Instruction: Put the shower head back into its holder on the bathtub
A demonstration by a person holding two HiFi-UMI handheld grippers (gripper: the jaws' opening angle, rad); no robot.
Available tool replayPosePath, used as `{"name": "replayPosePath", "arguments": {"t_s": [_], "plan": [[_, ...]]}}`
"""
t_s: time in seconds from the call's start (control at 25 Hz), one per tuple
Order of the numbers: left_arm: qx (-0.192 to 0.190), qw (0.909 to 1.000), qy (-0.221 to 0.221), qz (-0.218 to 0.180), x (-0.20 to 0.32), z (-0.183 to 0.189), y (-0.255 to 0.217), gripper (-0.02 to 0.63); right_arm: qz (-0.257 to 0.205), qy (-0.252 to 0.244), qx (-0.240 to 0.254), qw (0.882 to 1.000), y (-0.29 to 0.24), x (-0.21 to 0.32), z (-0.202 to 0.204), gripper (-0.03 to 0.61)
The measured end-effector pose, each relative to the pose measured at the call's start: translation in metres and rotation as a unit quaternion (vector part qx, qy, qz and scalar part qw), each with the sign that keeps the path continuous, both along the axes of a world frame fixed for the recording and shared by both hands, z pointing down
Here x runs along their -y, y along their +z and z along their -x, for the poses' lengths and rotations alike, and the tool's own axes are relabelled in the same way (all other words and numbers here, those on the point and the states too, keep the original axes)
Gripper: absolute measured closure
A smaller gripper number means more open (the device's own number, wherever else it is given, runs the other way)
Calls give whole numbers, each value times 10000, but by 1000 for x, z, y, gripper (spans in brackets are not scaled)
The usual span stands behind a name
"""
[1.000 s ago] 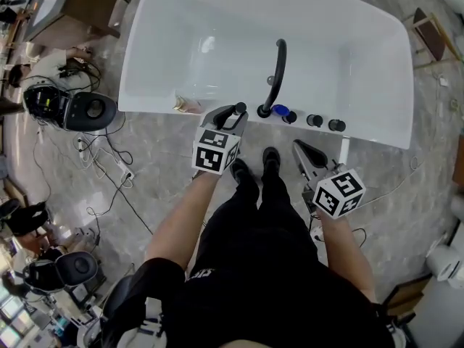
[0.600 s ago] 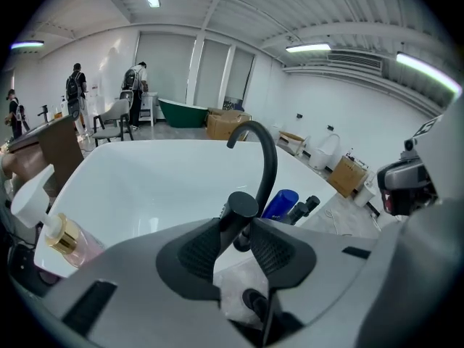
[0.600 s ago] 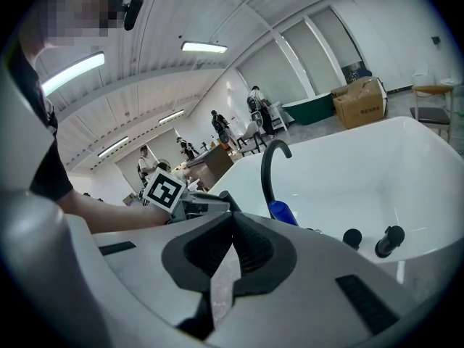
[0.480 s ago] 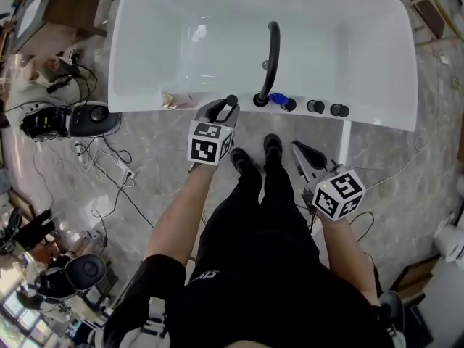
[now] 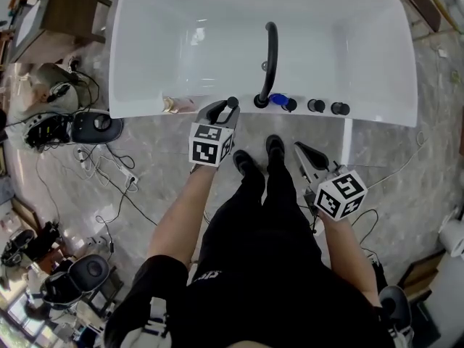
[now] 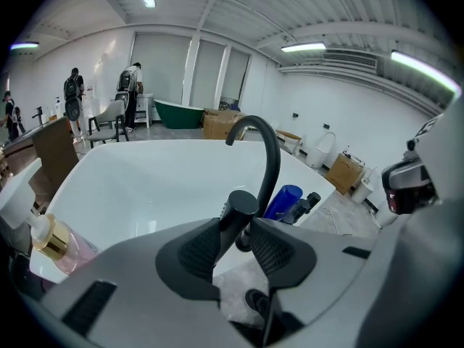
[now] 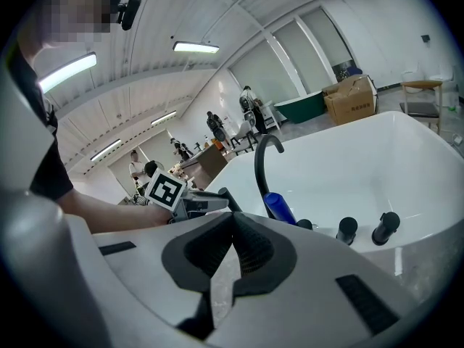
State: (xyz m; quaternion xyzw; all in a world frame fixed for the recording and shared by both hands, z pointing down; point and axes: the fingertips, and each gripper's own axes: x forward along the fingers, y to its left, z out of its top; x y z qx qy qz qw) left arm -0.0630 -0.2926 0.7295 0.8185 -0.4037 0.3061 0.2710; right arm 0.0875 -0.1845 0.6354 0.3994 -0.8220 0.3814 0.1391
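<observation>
The white bathtub (image 5: 145, 85) spans the top of the head view. On its near rim stand a black curved spout (image 5: 271, 53), a blue piece (image 5: 279, 100) and two black knobs (image 5: 315, 106). My left gripper (image 5: 228, 110) is at the rim just left of the spout's base, shut on the black rod-shaped shower head (image 5: 232, 101). In the left gripper view the shower head (image 6: 238, 207) stands up between the pads of the left gripper (image 6: 235, 234), with the spout (image 6: 270, 151) behind. My right gripper (image 5: 307, 153) hangs over the floor, shut and empty; in its own view, the right gripper (image 7: 233, 241) shows its jaws meeting.
A pink bottle with a gold cap (image 6: 52, 239) sits on the rim left of my left gripper. Cables and black devices (image 5: 94, 127) litter the marble floor at left. The person's feet (image 5: 255, 158) stand before the tub. A white hose (image 5: 345, 142) drops from the rim at right.
Over the last second my left gripper has moved up to the tub rim with the shower head. In the last half second it has barely moved. My right gripper stays where it was.
</observation>
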Motion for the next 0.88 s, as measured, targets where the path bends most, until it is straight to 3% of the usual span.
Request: {"name": "replayPosePath", "arguments": {"t_s": [0.4,0.88], "plan": [[-19,9993,-307,218,-13,22,-4,477,-60,-374,-32,9993,-19,8,30,565],[-374,9980,-510,61,-23,45,-33,479,-165,-849,-134,9962,-49,-1,81,565]]}}
